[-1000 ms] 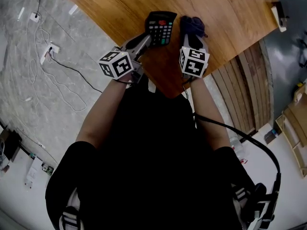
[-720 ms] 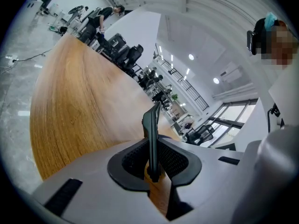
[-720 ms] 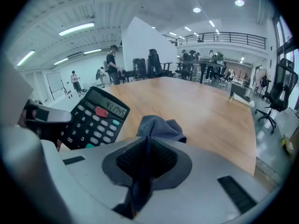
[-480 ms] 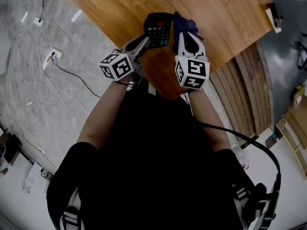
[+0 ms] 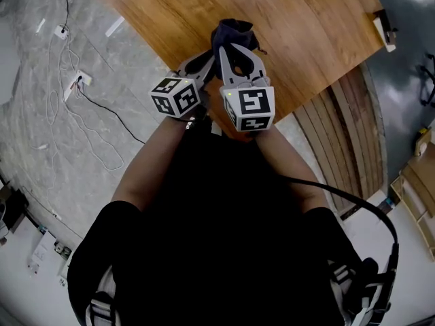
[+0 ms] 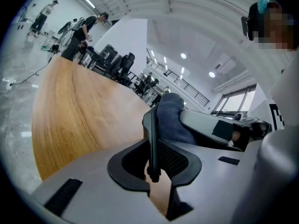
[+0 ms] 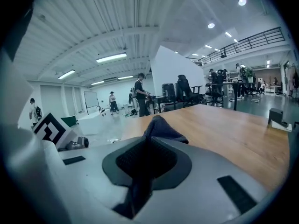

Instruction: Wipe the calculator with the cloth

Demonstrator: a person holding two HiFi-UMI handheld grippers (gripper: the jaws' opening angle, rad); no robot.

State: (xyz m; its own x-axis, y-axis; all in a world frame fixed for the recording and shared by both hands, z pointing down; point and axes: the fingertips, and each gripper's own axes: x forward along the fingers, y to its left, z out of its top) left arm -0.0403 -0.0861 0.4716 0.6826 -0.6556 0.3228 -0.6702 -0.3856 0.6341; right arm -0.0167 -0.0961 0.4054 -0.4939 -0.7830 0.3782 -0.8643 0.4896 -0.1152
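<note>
The left gripper (image 5: pixel 204 60) grasps the calculator (image 6: pixel 152 141) edge-on above the tabletop (image 5: pixel 306 32). The right gripper (image 7: pixel 146 158) is clenched on the cloth (image 7: pixel 161 127), which seems to press against the calculator.

Dark blue cloth (image 5: pixel 233 28); black calculator (image 6: pixel 152 134); brown wood-grain table (image 5: pixel 319 39).

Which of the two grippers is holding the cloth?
The right gripper, jaws shut on the dark blue cloth; the left gripper clamps the calculator edge-on instead.
</note>
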